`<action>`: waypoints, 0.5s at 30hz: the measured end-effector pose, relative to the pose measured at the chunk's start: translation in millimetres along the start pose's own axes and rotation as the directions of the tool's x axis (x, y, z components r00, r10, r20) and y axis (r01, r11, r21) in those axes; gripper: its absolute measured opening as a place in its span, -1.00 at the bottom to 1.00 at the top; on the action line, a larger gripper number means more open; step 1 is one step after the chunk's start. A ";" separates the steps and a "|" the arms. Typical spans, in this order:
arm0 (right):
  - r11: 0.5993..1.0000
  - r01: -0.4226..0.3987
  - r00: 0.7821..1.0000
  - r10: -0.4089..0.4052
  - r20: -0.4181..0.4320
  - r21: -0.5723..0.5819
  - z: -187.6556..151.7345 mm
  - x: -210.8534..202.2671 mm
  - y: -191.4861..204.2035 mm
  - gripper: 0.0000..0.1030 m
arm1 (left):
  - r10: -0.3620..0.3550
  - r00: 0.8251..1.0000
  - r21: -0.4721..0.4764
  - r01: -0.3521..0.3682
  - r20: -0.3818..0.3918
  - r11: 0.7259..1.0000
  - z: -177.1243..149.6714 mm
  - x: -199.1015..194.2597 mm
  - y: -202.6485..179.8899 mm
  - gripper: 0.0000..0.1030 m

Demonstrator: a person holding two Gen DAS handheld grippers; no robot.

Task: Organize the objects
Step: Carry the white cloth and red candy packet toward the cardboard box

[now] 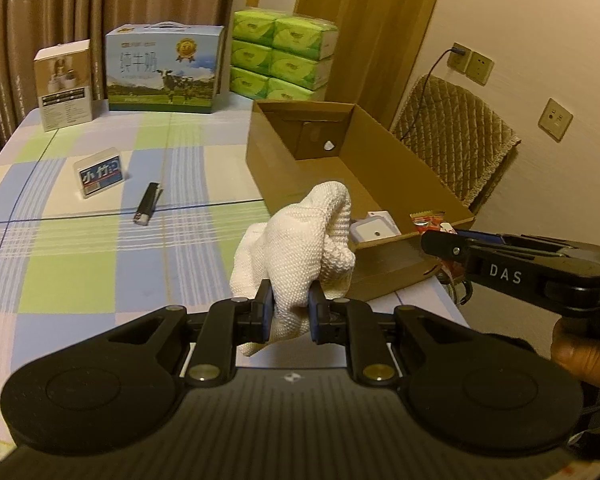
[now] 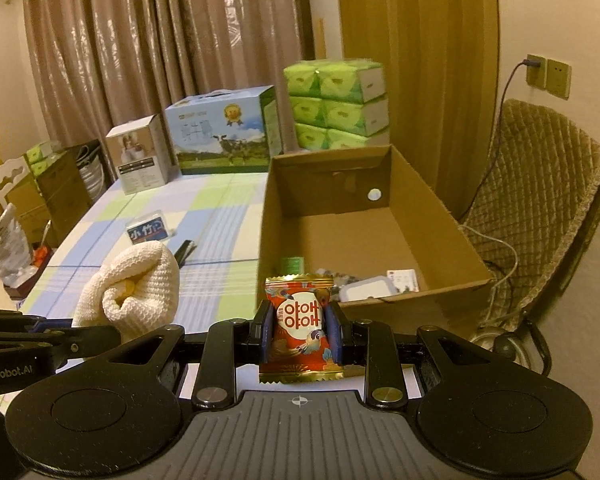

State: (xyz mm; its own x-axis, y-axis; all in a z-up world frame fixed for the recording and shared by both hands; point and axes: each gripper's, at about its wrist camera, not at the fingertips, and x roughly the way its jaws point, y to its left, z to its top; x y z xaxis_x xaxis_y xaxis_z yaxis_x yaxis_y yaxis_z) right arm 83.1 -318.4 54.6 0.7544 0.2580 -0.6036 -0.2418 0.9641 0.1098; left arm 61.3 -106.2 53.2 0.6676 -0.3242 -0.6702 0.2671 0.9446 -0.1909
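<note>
**Both grippers loaded, the box is right ahead**

We've got a red snack packet (image 2: 300, 330) pinched upright in the right gripper (image 2: 300, 330), jaws pressed onto its two sides, and it hangs just short of the near wall of the open cardboard box (image 2: 440, 216). Over on the other side, the left gripper (image 1: 290, 312) is clamped on a bunched white knitted glove (image 1: 300, 248), which bulges up and out past the pads, also close to the box's near corner.

Inside the box we can already see a few small things lying at the near end: a white flat case (image 2: 366, 288), a small white carton (image 2: 404, 280) and something green (image 2: 292, 266) against the left wall. The far end is bare cardboard.

Out on the checked worktop (image 1: 80, 264) a black lighter (image 1: 148, 204) and a little clear box with a blue label (image 1: 100, 178) are waiting, well apart from the box.

So we judge this as the carry-and-drop step, two items at once. Next, each load needs to go forward over the near rim, clear of it, before the jaws let go. The glove is floppy and could snag on the edge.
</note>
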 end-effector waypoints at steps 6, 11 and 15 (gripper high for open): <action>1.000 0.027 1.000 -0.027 0.006 0.007 2.8 -1.9 -12.3 -0.52 | -0.018 1.000 0.018 0.018 -0.002 1.000 9.1 9.5 -12.6 -0.74; 0.999 0.039 0.999 -0.039 0.009 0.014 6.3 -1.1 -21.8 -0.52 | -0.033 0.999 0.035 0.033 -0.004 0.999 17.0 18.0 -22.7 -0.74; 0.999 0.051 0.999 -0.051 0.014 0.019 10.1 -0.7 -29.8 -0.52 | -0.044 0.999 0.047 0.044 -0.004 0.998 23.8 24.8 -30.8 -0.74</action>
State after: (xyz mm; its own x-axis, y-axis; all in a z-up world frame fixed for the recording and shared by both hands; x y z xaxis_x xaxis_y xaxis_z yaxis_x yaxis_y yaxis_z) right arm 95.9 -346.7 59.7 0.7742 0.2089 -0.5975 -0.1910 0.9771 0.0941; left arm 86.2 -144.5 59.5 0.6521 -0.3652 -0.6643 0.3285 0.9259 -0.1866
